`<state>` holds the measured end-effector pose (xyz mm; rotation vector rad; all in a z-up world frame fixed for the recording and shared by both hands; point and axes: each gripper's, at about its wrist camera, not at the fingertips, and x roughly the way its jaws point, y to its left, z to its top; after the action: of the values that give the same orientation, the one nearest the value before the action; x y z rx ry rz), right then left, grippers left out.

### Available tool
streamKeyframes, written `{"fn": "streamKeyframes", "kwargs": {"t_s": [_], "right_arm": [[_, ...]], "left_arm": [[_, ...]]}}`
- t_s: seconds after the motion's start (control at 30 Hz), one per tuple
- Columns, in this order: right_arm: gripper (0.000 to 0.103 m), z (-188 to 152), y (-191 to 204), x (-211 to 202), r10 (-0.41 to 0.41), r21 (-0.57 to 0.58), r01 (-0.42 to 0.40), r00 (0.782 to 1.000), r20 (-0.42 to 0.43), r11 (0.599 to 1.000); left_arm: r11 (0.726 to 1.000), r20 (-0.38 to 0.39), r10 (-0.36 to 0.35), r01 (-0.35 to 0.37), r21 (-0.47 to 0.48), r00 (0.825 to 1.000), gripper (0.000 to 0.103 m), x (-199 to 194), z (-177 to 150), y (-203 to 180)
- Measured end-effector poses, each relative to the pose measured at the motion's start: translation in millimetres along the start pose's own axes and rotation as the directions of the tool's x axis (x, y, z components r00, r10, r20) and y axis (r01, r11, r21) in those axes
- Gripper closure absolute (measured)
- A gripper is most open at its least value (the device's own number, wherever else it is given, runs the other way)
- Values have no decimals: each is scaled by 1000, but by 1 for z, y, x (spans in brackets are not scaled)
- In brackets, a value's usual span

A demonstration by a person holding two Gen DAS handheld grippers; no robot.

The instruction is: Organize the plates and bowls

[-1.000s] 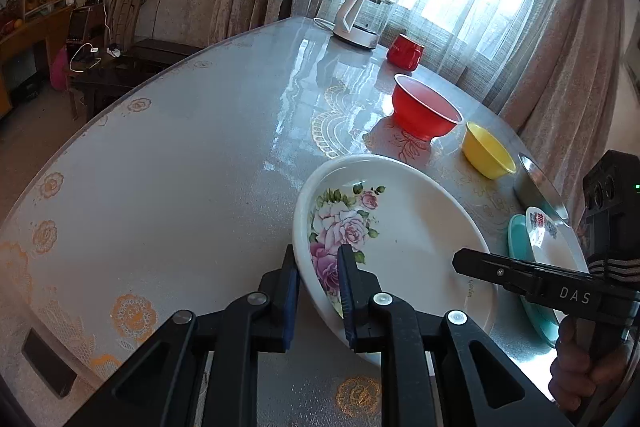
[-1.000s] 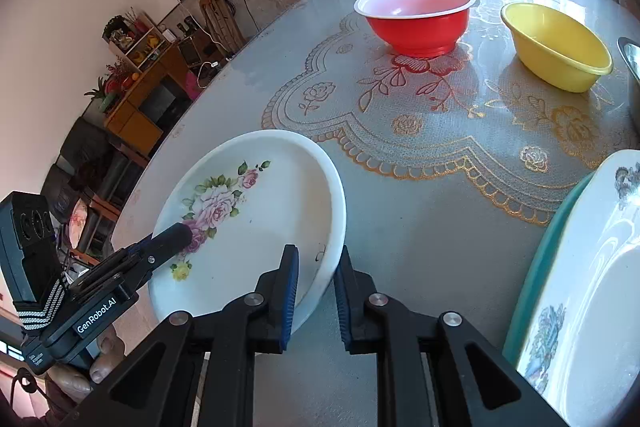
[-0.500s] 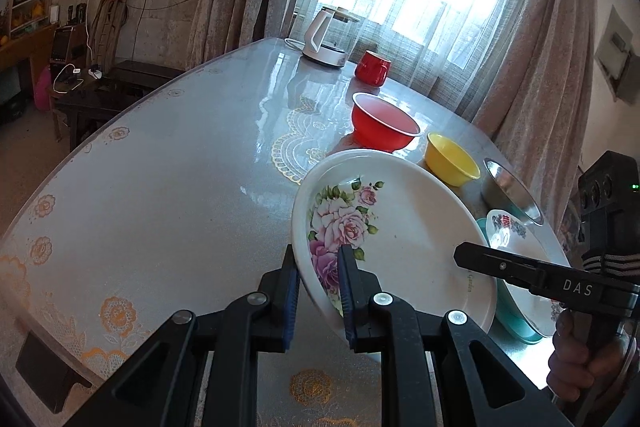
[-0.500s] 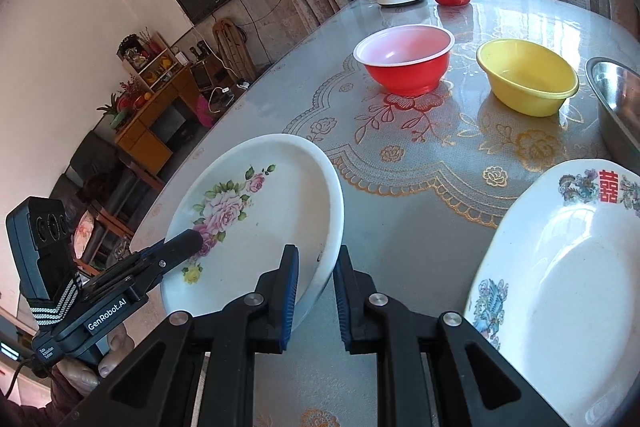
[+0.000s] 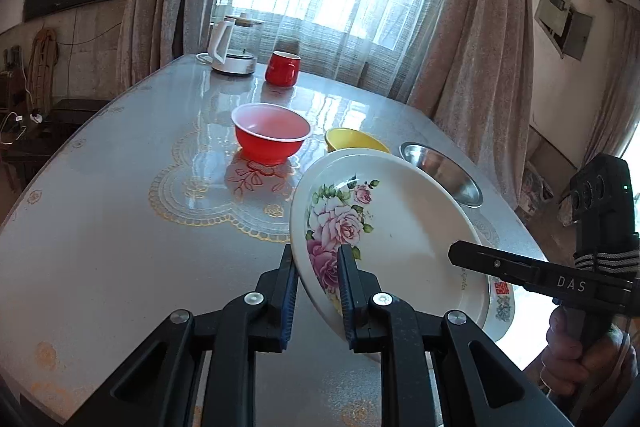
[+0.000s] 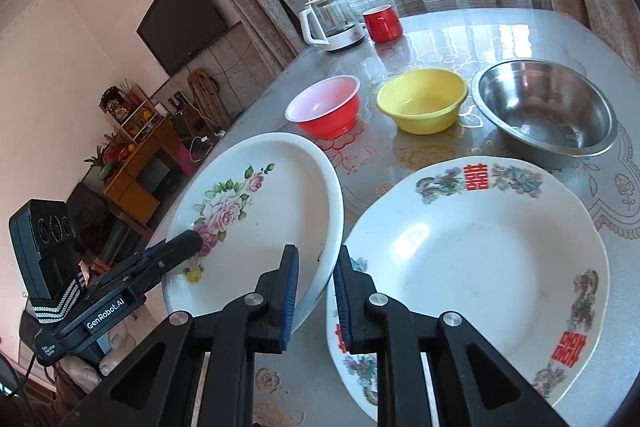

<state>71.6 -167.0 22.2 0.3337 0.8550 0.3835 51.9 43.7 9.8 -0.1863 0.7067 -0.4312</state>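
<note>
A white plate with pink roses [image 5: 392, 227] is held in the air by both grippers, tilted. My left gripper [image 5: 318, 279] is shut on its left rim. My right gripper [image 6: 316, 287] is shut on its right rim; the rose plate also shows in the right wrist view [image 6: 256, 211]. Just right of it a white plate with red characters [image 6: 476, 251] lies on the table; its edge shows under the rose plate in the left wrist view [image 5: 502, 303]. Behind stand a red bowl [image 6: 324, 107], a yellow bowl [image 6: 424, 99] and a steel bowl [image 6: 544, 107].
A white kettle [image 5: 230, 47] and a red mug [image 5: 282, 67] stand at the table's far end by the window. The table [image 5: 100, 227] has a glossy patterned cover. A TV and shelves are off to the left, beyond the table's edge.
Both grippers have lifted the rose plate off the table and carried it to the right, towards the plate with red characters. The bowls have not moved.
</note>
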Motion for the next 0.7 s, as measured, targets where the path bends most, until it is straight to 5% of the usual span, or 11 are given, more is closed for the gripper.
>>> {"fn": "streamKeyframes", "kwargs": {"t_s": [0.33,0.7], "right_arm": [[85,-13,-65,-40,-125,143,118,991,46,983],[85,-20,-99,-43,-204,226,205,979,-28,952]], "left_arm": [[991,-116,-98,108,79,988,85,57,8,-65],[989,-237,-86,112,99,968,84,90,-1,-86]]}}
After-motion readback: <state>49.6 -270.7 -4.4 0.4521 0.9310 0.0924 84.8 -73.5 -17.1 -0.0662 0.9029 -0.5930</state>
